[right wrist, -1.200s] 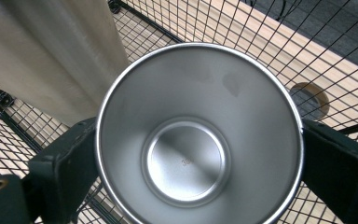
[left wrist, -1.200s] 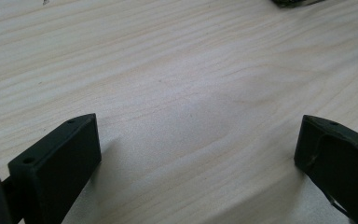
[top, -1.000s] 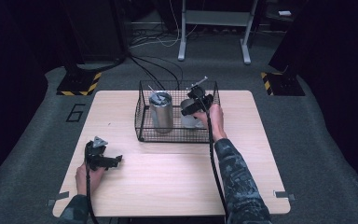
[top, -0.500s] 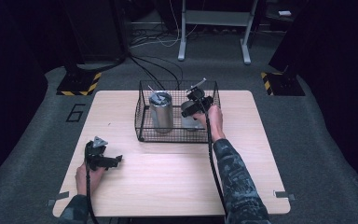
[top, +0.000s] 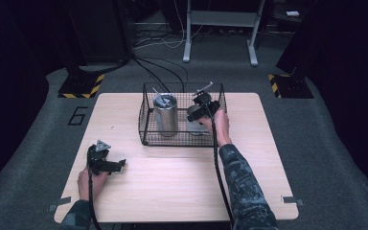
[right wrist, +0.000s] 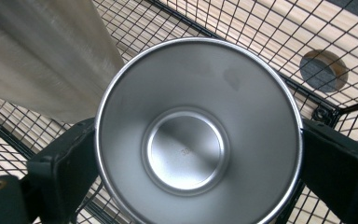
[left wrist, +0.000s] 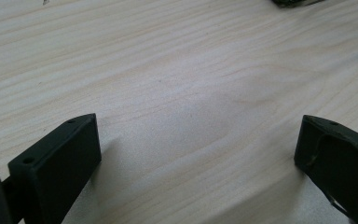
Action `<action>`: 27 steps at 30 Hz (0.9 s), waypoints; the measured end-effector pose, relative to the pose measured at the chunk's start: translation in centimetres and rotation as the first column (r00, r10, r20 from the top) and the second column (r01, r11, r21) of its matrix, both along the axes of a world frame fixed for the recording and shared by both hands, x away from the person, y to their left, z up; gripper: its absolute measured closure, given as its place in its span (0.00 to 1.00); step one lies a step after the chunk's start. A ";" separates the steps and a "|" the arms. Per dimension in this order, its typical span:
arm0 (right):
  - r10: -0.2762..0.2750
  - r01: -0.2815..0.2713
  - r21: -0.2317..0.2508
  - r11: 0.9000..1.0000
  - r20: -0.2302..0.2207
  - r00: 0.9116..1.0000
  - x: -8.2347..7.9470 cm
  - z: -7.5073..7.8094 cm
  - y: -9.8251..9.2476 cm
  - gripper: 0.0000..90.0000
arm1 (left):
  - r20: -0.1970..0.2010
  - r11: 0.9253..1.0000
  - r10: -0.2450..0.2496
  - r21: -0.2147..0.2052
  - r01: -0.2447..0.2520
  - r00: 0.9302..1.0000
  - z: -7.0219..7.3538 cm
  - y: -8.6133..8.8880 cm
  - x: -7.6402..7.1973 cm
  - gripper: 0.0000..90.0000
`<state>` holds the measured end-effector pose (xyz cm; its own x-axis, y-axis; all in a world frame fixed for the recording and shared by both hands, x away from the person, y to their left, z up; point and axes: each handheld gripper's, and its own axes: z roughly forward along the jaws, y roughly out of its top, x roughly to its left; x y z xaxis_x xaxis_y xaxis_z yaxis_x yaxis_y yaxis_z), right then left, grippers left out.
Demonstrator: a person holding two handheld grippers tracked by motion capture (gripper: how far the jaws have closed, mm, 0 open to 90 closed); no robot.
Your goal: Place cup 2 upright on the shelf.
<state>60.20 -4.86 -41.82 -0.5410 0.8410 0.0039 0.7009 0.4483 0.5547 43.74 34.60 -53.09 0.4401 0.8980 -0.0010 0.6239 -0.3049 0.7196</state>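
A steel cup (right wrist: pixel 198 135) stands open-side up in the right half of a black wire basket (top: pixel 146 129), and the right gripper view looks straight down into it. The right gripper (right wrist: pixel 198 154) sits over it with its fingers (right wrist: pixel 63 163) spread to either side of the rim, close against the outer wall on the left and on the right; whether they actually press on the cup cannot be told. In the high view the right gripper (top: pixel 199 111) hangs over the basket's right part, with the person's right hand (top: pixel 218 122) behind it on the near side.

Just left of the cup, in the same basket, stands a taller brushed-steel tumbler (top: pixel 166 115); its side fills the upper left of the right gripper view (right wrist: pixel 42 56). The basket rests on the far middle of the light wooden table (top: pixel 172 191).

Well apart, at the near left of the table, the left gripper (top: pixel 109 165) lies low over the wood, held by the left hand (top: pixel 87 181). Its fingers (left wrist: pixel 58 163) stand wide open with bare table (left wrist: pixel 186 93) between them, holding nothing.
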 end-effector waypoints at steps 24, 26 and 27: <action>0.024 -0.025 0.032 0.999 0.056 0.998 -2.3 2.7 -0.6 0.00 | 0.002 1.000 0.003 -0.002 -0.003 1.000 0.0 0.0 0.0 0.00; 0.036 -0.038 0.028 0.999 0.074 0.997 -2.8 3.3 -0.7 0.00 | 0.002 1.000 0.000 0.002 0.000 1.000 0.0 0.0 0.0 0.00; 0.036 -0.038 0.028 0.999 0.074 0.997 -2.8 3.3 -0.7 0.00 | 0.002 1.000 0.000 0.002 0.000 1.000 0.0 0.0 0.0 0.00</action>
